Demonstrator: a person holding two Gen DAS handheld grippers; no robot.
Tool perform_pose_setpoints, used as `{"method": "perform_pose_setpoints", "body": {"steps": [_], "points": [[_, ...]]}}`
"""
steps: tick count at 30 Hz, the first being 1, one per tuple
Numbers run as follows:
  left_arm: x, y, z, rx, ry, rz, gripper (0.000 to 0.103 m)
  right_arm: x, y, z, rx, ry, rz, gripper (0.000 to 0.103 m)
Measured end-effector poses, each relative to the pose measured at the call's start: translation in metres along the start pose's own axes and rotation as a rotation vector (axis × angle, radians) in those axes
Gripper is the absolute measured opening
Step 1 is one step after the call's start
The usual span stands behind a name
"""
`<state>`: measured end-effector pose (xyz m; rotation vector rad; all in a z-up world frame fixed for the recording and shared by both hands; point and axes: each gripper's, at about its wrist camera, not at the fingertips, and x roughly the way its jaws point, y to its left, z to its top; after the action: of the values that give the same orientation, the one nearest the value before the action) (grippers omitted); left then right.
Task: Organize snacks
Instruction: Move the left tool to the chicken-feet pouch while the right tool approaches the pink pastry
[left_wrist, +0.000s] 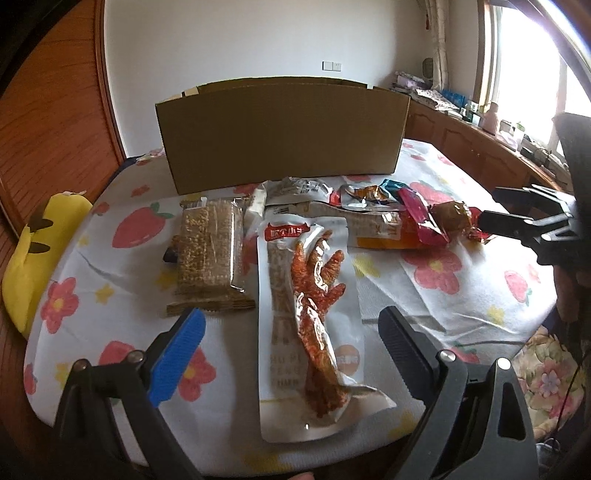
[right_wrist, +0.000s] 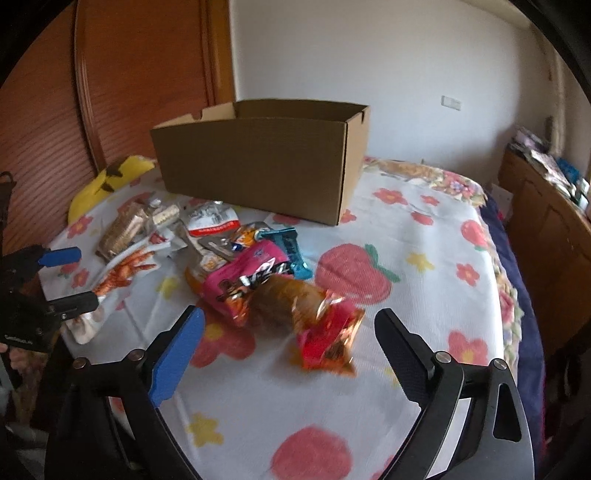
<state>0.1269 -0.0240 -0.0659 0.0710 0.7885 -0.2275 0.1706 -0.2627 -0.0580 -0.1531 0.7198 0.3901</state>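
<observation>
A pile of snack packs lies on the flowered table cloth (left_wrist: 461, 295) before an open cardboard box (left_wrist: 280, 136). A clear pack with a red chicken foot (left_wrist: 310, 314) lies between the fingers of my open left gripper (left_wrist: 291, 332). A cereal bar pack (left_wrist: 208, 254) lies to its left. My right gripper (right_wrist: 288, 339) is open around the red-orange end of a wrapped brown snack (right_wrist: 295, 302), which also shows in the left wrist view (left_wrist: 448, 218). A pink pack (right_wrist: 255, 266) and a blue pack (right_wrist: 291, 247) lie behind it. The box also shows in the right wrist view (right_wrist: 266, 162).
A yellow plush toy (left_wrist: 33, 251) lies at the table's left edge. A wooden cabinet (left_wrist: 44, 122) stands at the left. A low wooden sideboard with small items (left_wrist: 491, 144) runs under the window at the right. The wall is behind the box.
</observation>
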Motion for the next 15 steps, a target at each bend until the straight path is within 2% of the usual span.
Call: {"method": "perform_pose_setpoints", "body": {"steps": [10,15], "points": [[0.022,0.01,0.002,-0.025,0.055,-0.019,0.095,0.048,-0.006,0.014,-0.136,0.16,0.086,0.095],[0.028,0.012,0.003,-0.027,0.067,-0.032,0.095,0.066,-0.007,0.018,-0.163,0.213,0.127,0.095]]}}
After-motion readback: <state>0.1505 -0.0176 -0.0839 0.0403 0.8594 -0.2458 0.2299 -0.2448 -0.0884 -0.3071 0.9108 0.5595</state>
